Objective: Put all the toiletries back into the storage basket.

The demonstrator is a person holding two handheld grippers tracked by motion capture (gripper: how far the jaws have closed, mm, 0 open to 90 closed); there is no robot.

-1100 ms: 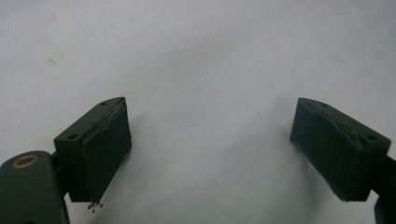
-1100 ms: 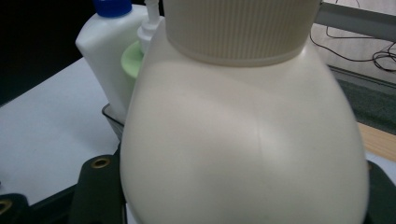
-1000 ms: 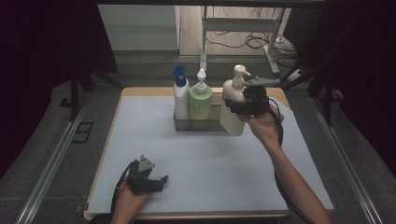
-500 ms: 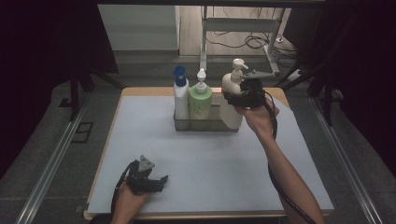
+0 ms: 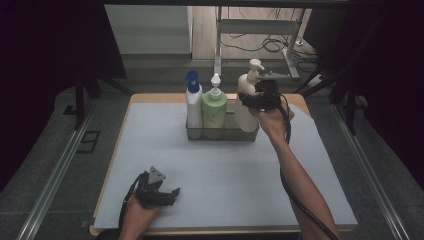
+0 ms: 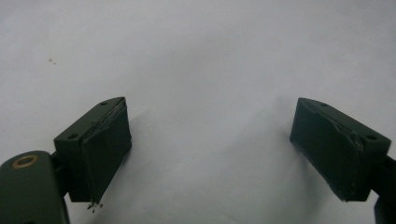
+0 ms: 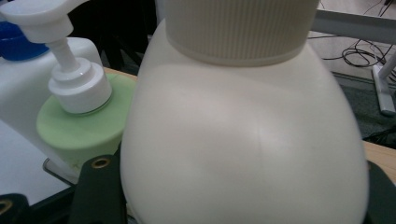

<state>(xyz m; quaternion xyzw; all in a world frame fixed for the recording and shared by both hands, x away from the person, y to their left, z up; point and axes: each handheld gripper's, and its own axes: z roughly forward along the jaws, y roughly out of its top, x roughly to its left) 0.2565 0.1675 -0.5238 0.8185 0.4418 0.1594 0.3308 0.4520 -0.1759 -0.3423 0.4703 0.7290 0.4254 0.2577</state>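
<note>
Grey matting (image 5: 225, 175) covers the table, and near its front edge the left gripper (image 5: 167, 194) rests with jaws spread on nothing. Toward the back edge stands one clear rectangular caddy (image 5: 220, 134) with three bottles: one white, blue-capped (image 5: 193, 107), one green pump bottle (image 5: 214, 112), one cream pump bottle (image 5: 246, 107). The right gripper (image 5: 252, 100) clasps this cream bottle at the caddy's right end.

Cream bottle (image 7: 243, 140) cut off by top and bottom edges in the right gripper view; pump head out of frame, base hidden. Own jaws mostly covered behind that bottle, contact of pads not visible. Left of the cream bottle, green bottle (image 7: 77, 123) partly hidden, lower body out of sight. In the high view, right gripper (image 5: 260, 97) covering the cream bottle's middle; basket (image 5: 220, 134) label details too small.
</note>
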